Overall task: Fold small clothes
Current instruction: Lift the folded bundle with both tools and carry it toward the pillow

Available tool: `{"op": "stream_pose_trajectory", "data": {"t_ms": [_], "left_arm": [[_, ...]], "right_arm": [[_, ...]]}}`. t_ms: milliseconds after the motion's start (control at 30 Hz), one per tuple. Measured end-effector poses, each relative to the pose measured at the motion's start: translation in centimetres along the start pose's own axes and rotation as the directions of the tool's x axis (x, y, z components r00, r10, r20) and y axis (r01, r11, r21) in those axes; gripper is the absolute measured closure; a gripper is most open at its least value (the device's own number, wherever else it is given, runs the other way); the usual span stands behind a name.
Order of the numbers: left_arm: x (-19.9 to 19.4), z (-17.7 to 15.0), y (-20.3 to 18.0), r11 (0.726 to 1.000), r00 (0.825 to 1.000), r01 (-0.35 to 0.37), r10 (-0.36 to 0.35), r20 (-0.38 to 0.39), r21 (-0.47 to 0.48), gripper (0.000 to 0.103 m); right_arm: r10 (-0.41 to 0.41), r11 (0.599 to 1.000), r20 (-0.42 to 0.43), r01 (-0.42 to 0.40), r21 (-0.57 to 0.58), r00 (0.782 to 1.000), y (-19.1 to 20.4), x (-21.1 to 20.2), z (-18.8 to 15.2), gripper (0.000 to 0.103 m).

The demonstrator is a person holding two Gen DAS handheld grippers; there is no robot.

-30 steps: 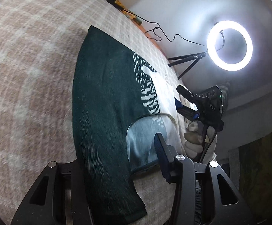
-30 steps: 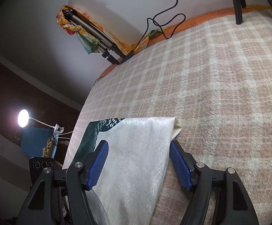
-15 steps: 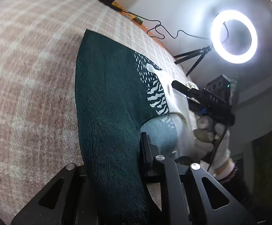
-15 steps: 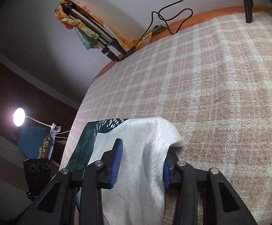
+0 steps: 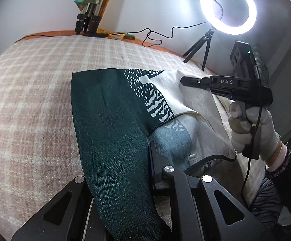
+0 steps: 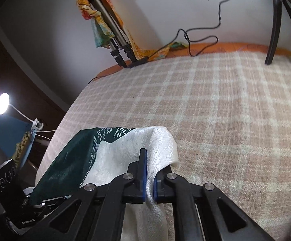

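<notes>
Both claws have closed since a second ago, when each stood spread with the cloth lying loose between its fingers. Now the right claw (image 6: 148, 177) is clenched on the white side of the garment (image 6: 125, 156), its blue pads pressing a fold of the pale fabric between them, and the cloth has been pulled up off the bed so that it drapes over and hangs below the fingers. From the left wrist view, the left claw (image 5: 125, 180) grips the dark green side of the garment (image 5: 109, 124); only the right finger with its blue pad shows beside the fabric, the other being hidden under the green cloth, which runs down between the two black arms.

The garment is part dark green, part white, with a white dotted and striped pattern where the two colours meet. Its far edge lies on the checked blanket (image 5: 29, 100) that covers the bed, while the near end is raised by both claws. A grey inner layer with a small label shows at the open hem.

The person's right hand (image 5: 251, 128), in a white glove, holds the handle of the right claw (image 5: 187, 81). A lit ring light (image 5: 227, 12) on a small tripod stands at the bed's far edge, a black cable (image 5: 157, 38) trails beside it, and a folded tripod (image 6: 113, 38) with colourful cloth leans on the wall.
</notes>
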State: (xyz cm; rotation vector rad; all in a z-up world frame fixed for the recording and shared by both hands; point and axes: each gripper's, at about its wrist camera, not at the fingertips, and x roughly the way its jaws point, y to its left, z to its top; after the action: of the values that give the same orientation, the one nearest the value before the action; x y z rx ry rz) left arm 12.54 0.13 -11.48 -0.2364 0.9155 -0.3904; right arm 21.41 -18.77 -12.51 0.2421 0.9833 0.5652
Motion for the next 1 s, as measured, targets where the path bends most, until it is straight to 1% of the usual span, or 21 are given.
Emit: {"op": "stream_pose_trajectory", "data": {"t_ms": [167, 300, 400, 767, 833, 1000], "left_arm": [[-0.5, -0.2, -0.1, 1.0, 1.0, -0.005, 0.005, 0.013, -0.002, 0.095], [-0.8, -0.3, -0.2, 1.0, 1.0, 0.004, -0.003, 0.024, -0.02, 0.096], [-0.7, -0.2, -0.5, 1.0, 0.999, -0.001, 0.001, 0.036, -0.013, 0.096], [-1.4, 0.1, -1.6, 1.0, 0.996, 0.025, -0.024, 0.089, -0.007, 0.097], [-1.3, 0.1, -2.0, 1.0, 0.996, 0.023, -0.024, 0.089, 0.007, 0.097], [-1.0, 0.2, -2.4, 0.999, 0.995, 0.052, -0.053, 0.089, 0.012, 0.097]], "right_arm": [[-0.026, 0.999, 0.018, 0.027, -0.035, 1.0, 0.6, -0.4, 0.1, 0.101], [-0.028, 0.999, 0.019, 0.029, -0.035, 0.999, 0.7, -0.4, 0.2, 0.101], [-0.031, 0.998, 0.025, 0.032, -0.046, 0.999, 1.1, -0.7, 0.3, 0.101], [-0.033, 0.998, 0.076, 0.038, -0.053, 0.997, 1.8, -3.7, 0.5, 0.101], [-0.034, 0.998, 0.082, 0.039, -0.054, 0.996, 1.8, -4.4, 0.4, 0.101], [-0.052, 0.997, 0.099, 0.056, -0.045, 0.994, 1.6, -6.1, 0.3, 0.101]]}}
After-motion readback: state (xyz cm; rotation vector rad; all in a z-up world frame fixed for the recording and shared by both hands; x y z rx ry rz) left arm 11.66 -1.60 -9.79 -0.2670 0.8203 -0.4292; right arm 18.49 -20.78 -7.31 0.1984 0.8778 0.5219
